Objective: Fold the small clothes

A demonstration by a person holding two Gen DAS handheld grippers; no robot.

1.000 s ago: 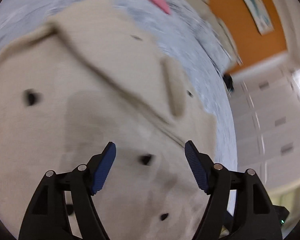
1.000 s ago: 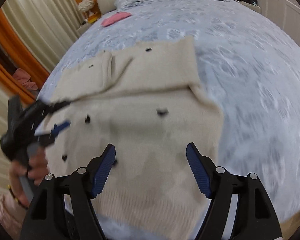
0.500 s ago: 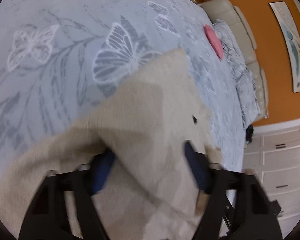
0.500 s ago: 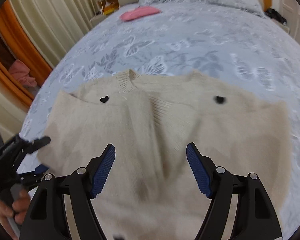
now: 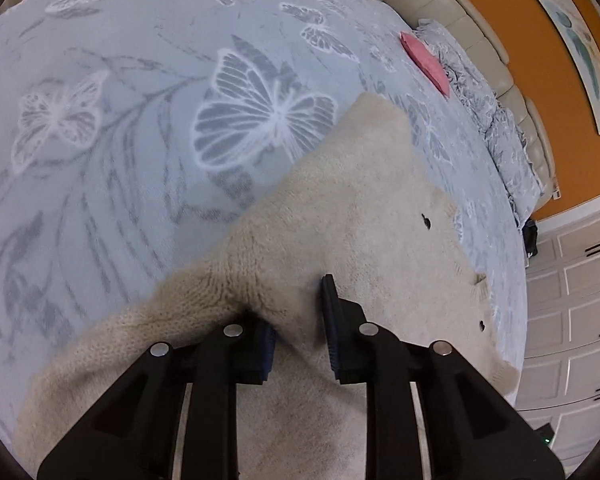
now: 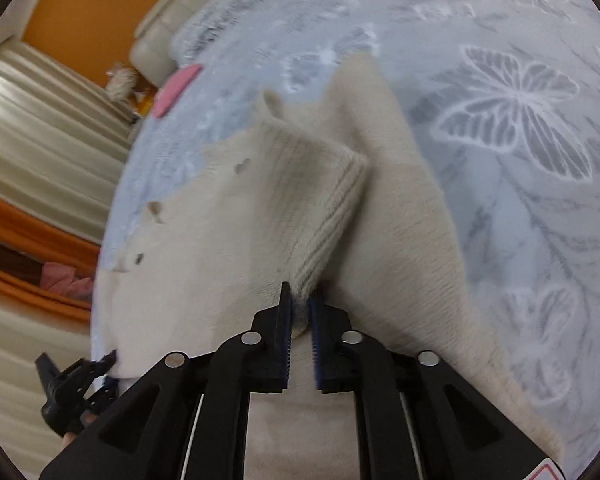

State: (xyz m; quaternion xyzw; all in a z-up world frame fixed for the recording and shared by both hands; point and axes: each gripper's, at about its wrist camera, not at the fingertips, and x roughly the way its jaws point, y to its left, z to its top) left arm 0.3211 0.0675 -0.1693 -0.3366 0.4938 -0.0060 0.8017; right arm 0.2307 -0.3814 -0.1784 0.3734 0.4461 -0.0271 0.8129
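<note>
We are closing our left gripper (image 5: 300, 320) and right gripper (image 6: 300, 312) on cream sweater (image 5: 360, 208) folds, sweater lying on butterfly bedspread (image 5: 120, 140), pink cloth (image 5: 426, 62) lying well beyond, pillows (image 5: 480, 92) lining headboard (image 5: 480, 44).

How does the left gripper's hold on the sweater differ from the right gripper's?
The left gripper pinches a bunched edge of the cream sweater, its jaws further apart. The right gripper pinches a ribbed, folded-over edge, its jaws nearly together. Both are closing with knit between the pads.
</note>
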